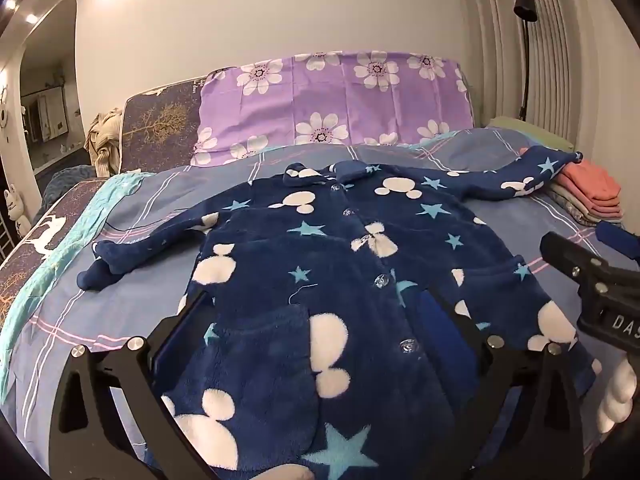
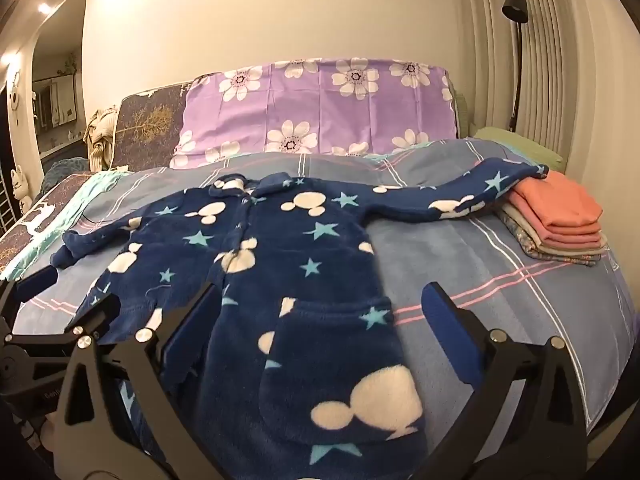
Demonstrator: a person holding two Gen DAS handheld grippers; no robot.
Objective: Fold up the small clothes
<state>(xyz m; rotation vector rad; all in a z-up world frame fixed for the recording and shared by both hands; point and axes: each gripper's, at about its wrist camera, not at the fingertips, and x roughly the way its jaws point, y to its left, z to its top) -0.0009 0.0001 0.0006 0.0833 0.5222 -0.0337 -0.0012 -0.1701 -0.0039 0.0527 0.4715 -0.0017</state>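
Two views: left wrist and right wrist, both looking up a bed [image 1: 400, 168] toward its head.
Left edge, shared: arched doorway [image 1: 48, 92], white cat figurine [image 1: 16, 204], beige knitted cloth [image 1: 106, 144] beside a dark tree-print cushion [image 1: 160, 124].
Centre back, shared: purple flowered pillow [image 1: 332, 100] upright against the wall.
Garment: one small navy fleece jacket [image 1: 304, 280] with white mouse-head shapes and pale blue stars, lying flat, front up and buttoned on the blue plaid cover, collar toward the pillow, both sleeves spread sideways.
Right side, shared: folded clothes stack [image 2: 560, 220], salmon pieces on top; the jacket's right-hand sleeve end lies touching its upper edge. Black lamp [image 2: 516, 8] before the pleated curtain.
Left wrist only: a white-gloved hand [image 1: 616, 396] at the lower right, under the other tool's black body; the jacket's lower left pocket close up.
Right wrist only: the jacket's lower right pocket and a wide bare strip of cover to its right; the full clothes stack.
Left gripper [image 1: 320, 320]: tilted down over the jacket's lower half, fingers [image 1: 192, 320] spread wide, fleece seen between them, nothing pinched.
Right gripper [image 2: 320, 312]: tilted down likewise, fingers [image 2: 444, 316] spread wide, straddling the jacket's right hem edge; not gripping.
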